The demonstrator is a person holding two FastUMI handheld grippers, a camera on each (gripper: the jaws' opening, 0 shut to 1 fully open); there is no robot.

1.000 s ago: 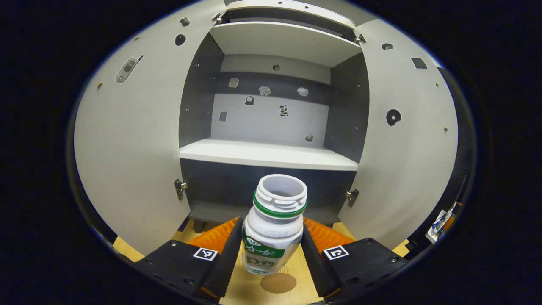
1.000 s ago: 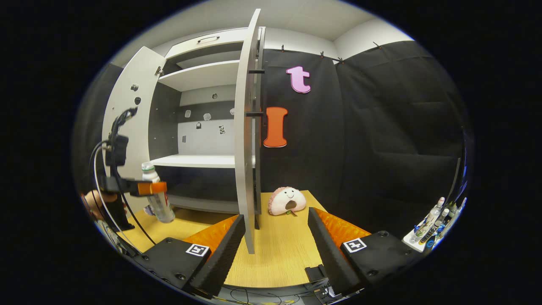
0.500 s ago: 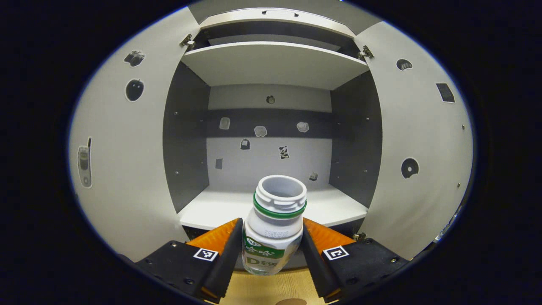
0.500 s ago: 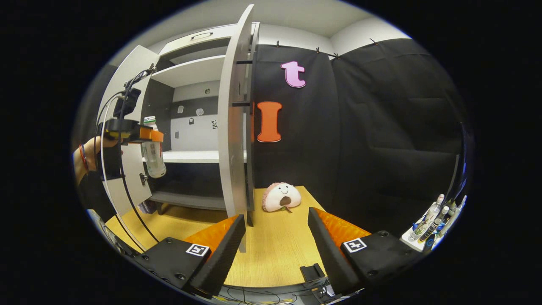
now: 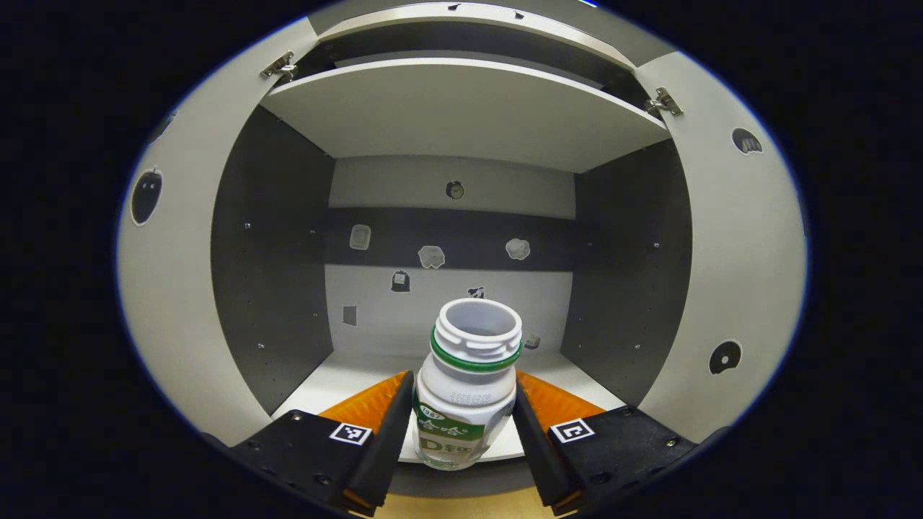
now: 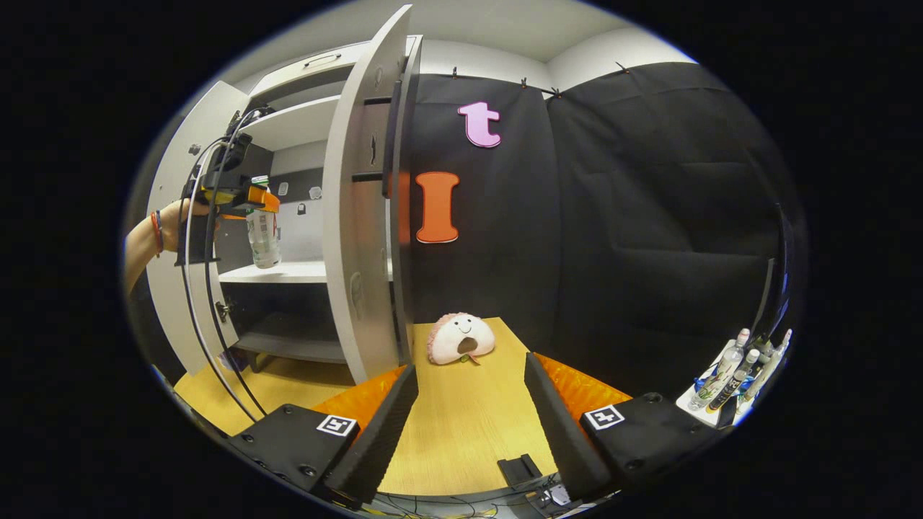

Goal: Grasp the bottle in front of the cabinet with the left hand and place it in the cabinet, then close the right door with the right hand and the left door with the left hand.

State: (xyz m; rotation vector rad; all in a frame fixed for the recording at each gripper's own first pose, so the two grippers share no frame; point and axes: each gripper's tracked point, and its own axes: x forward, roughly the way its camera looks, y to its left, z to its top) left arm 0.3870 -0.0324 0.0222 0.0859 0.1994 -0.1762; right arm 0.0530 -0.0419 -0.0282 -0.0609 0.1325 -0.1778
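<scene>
Currently my left hand-held gripper (image 5: 461, 425) clamps the bottle (image 5: 465, 389) above the shelf (image 5: 339, 378) edge; right hand-held gripper (image 6: 469, 414) idles open. Releasing this high, I risk it toppling, I think.

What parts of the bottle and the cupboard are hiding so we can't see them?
- Bottle bottom, left gripper view: the left gripper fingers and the picture's edge cover it, so whether it touches the shelf is unclear.
- Bottle label, right gripper view: too small.
- Right door front, right gripper view: seen nearly edge-on.
- Small bottles at the right edge, right gripper view: tiny and cut off.
</scene>
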